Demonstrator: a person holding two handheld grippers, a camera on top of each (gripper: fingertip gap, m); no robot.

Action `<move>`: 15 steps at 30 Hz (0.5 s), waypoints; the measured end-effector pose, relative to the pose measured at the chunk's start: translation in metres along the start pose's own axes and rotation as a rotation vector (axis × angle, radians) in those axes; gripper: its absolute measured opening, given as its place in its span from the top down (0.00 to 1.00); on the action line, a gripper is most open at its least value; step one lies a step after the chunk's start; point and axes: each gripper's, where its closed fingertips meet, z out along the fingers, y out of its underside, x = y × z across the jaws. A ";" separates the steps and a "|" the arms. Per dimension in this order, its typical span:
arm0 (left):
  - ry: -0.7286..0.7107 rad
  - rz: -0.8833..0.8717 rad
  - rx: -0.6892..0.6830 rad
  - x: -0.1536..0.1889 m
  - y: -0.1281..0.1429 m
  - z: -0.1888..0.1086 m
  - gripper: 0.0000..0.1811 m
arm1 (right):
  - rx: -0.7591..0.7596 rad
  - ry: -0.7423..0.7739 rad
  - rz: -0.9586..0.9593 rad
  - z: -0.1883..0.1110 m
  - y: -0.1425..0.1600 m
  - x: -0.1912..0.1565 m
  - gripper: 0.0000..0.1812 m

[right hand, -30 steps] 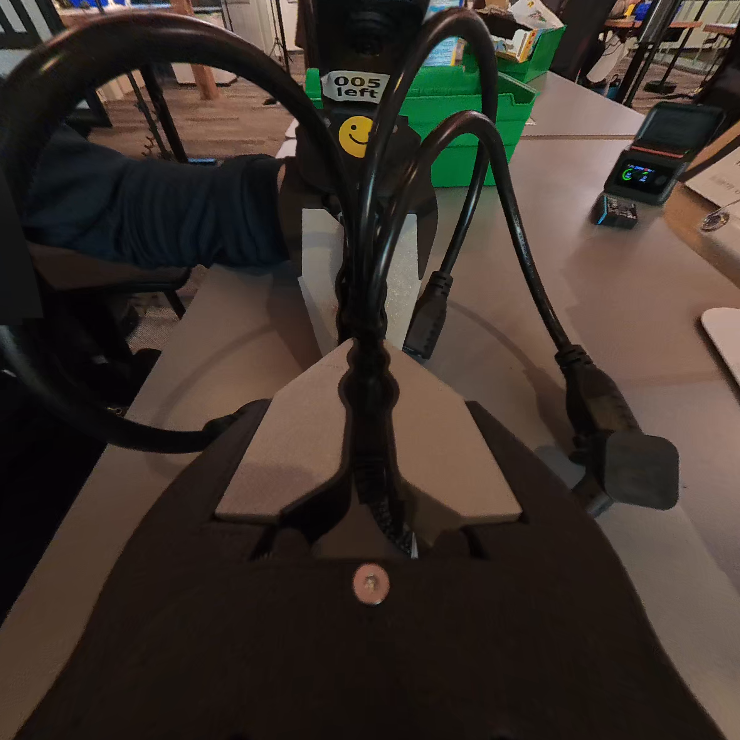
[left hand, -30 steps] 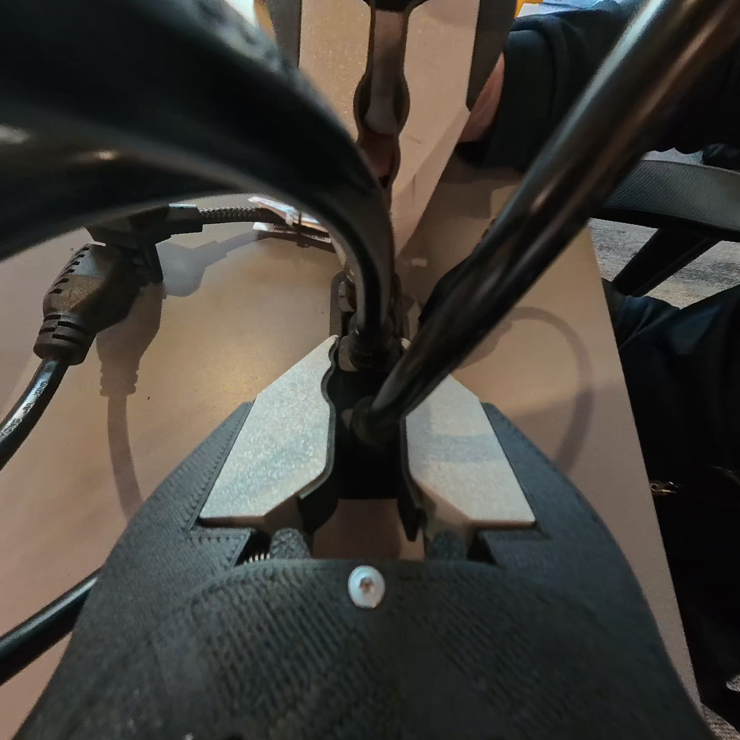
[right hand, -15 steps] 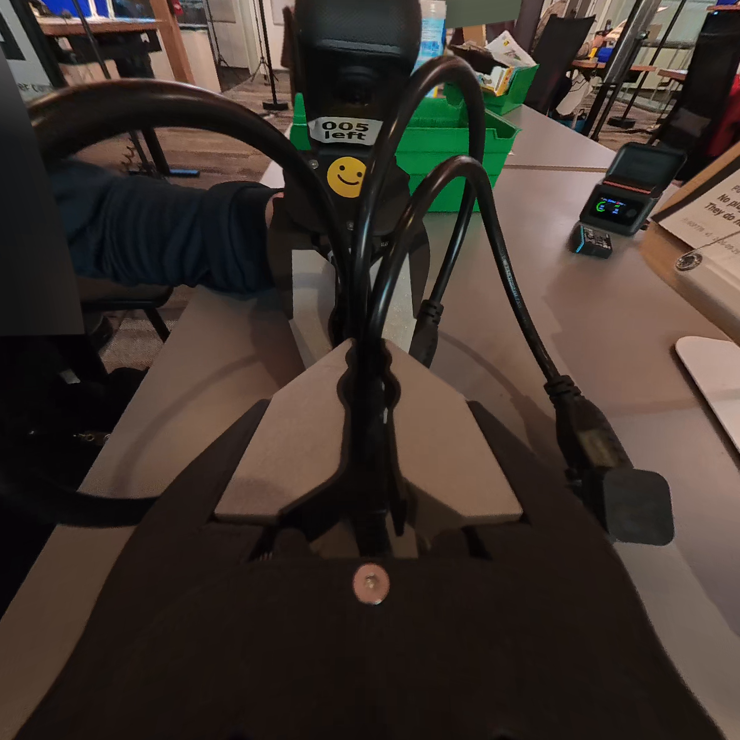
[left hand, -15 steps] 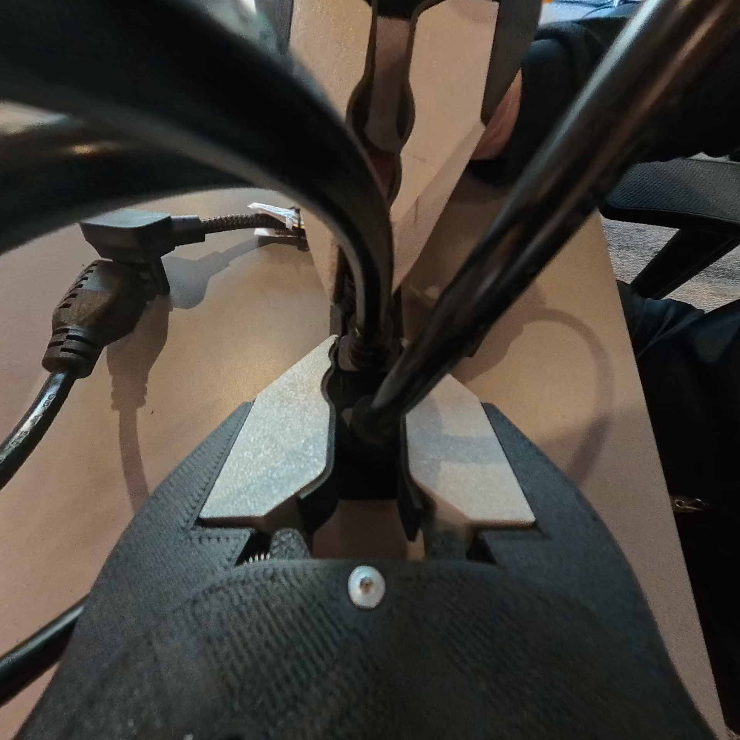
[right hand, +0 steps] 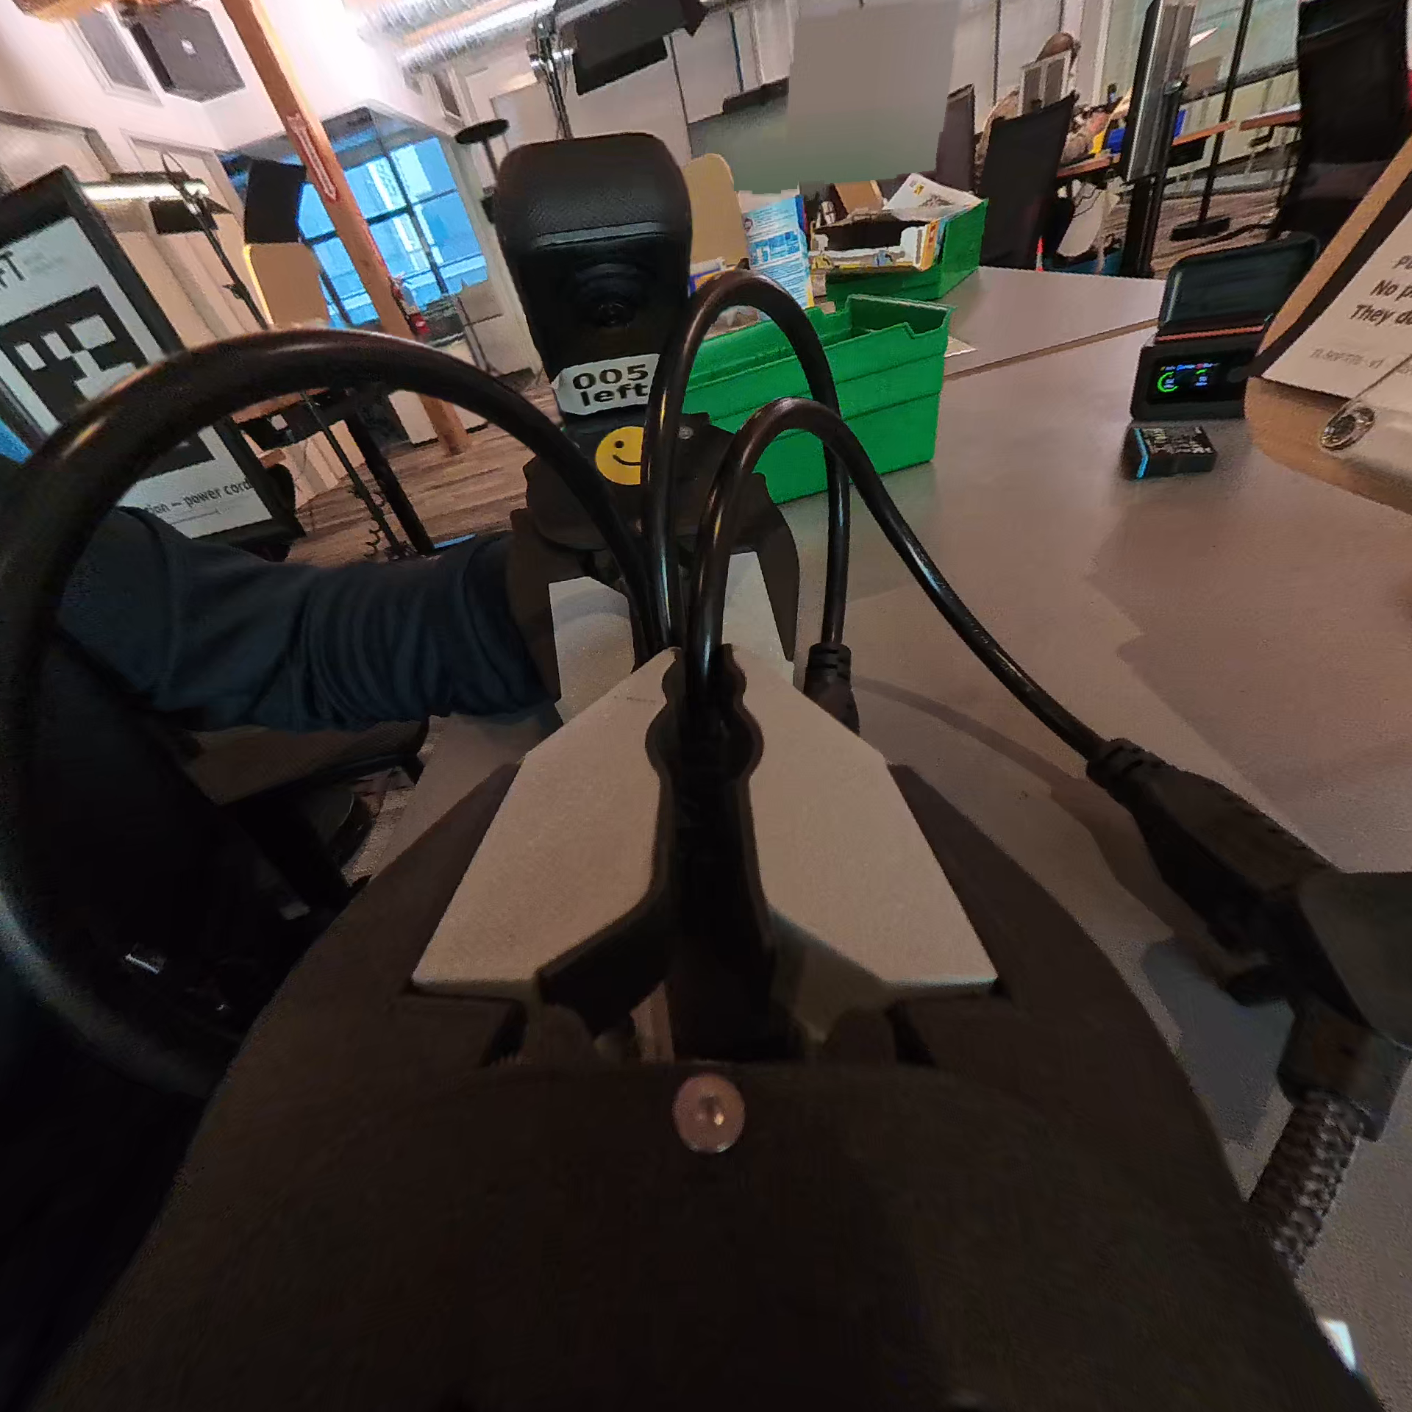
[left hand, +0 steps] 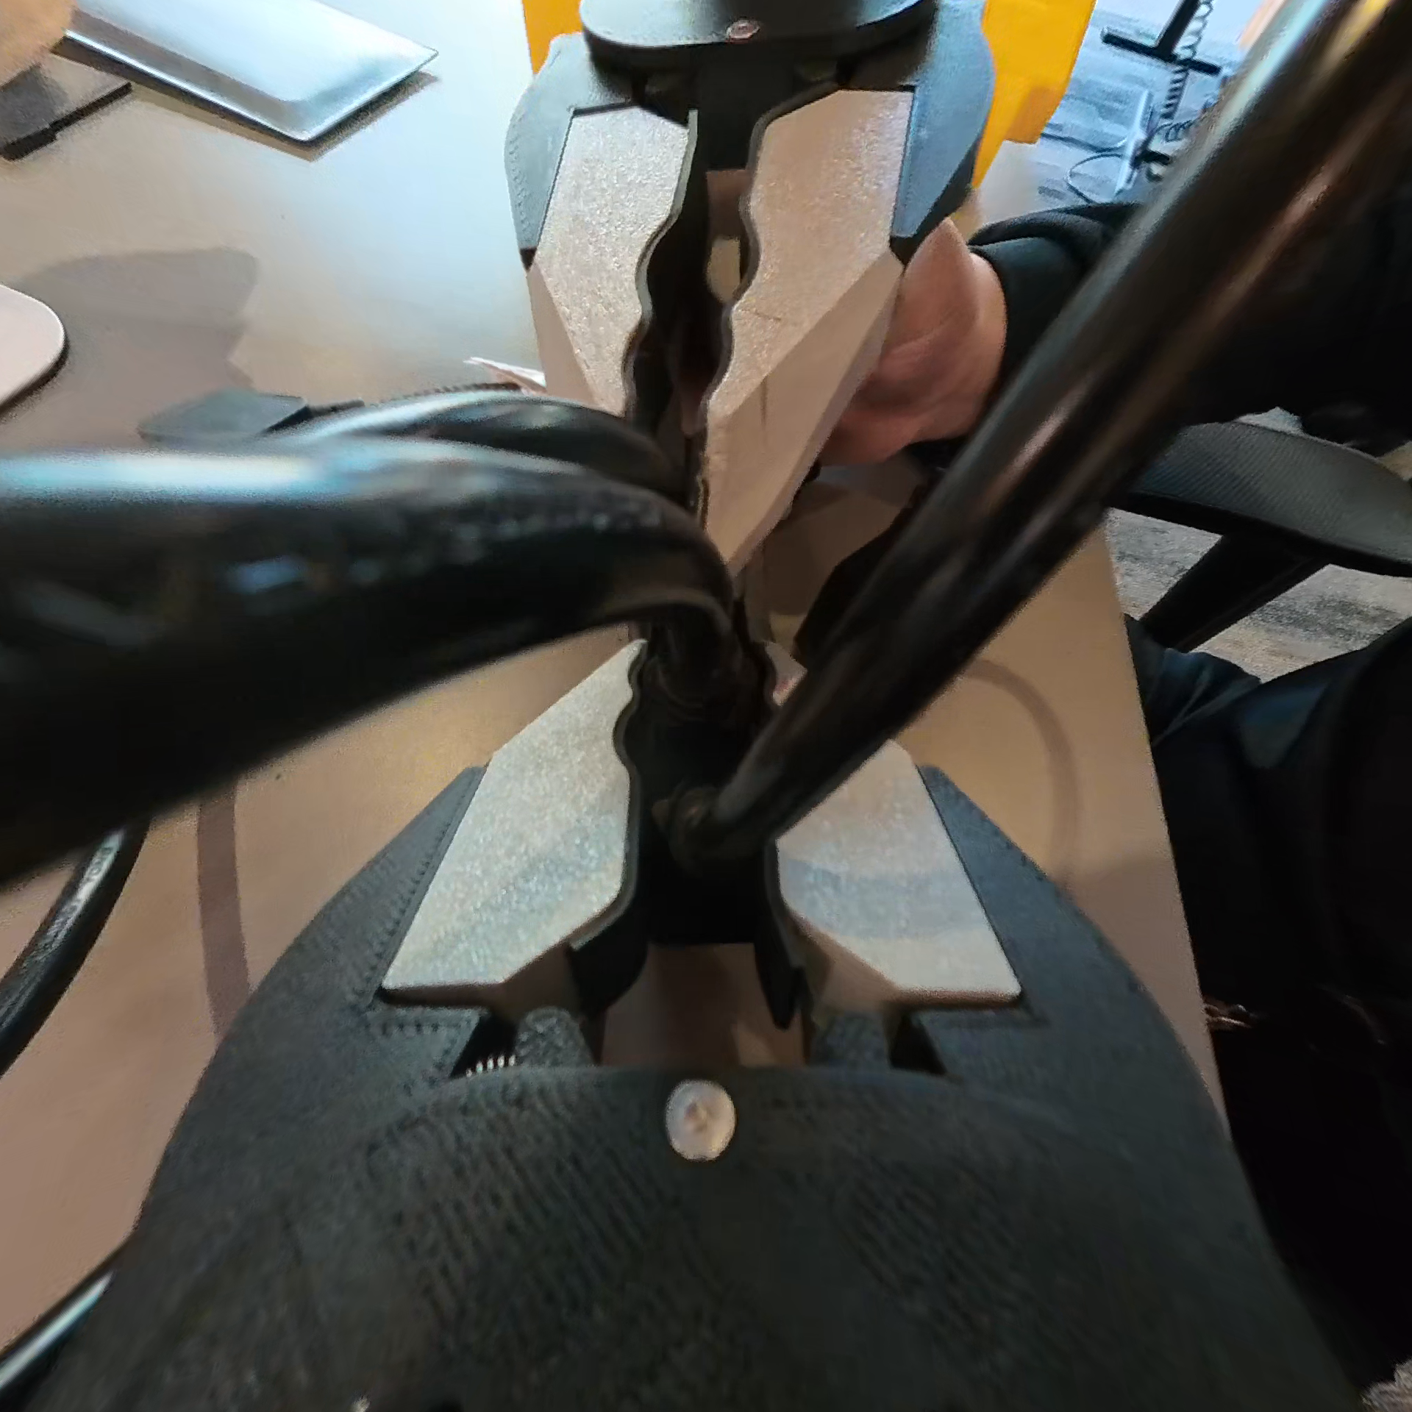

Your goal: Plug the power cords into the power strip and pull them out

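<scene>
Your two grippers meet tip to tip, so no room lies between them: the left gripper (left hand: 699, 733) and the right gripper (right hand: 707, 733) are both clamped on the bunched black cords (right hand: 710, 802). A thick cord loop (left hand: 306, 581) crosses in front of your left gripper, and a second cord (left hand: 1031, 458) slants up on its other side. Loops (right hand: 764, 428) arch above the right gripper. Low on that gripper's right, a black plug (right hand: 1222, 848) and a braided cable (right hand: 1299, 1192) block the way. Past them the grey table (right hand: 1108, 611) lies bare up to the green bin (right hand: 863, 397) and the small devices (right hand: 1184, 382).
</scene>
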 end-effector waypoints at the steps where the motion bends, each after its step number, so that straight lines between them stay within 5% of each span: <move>1: -0.001 0.004 -0.006 0.000 0.001 0.000 0.86 | -0.007 -0.007 -0.004 0.000 0.001 0.000 0.97; 15: -0.053 0.079 -0.080 -0.005 0.012 0.001 0.86 | -0.132 0.032 -0.159 -0.004 0.011 0.000 0.97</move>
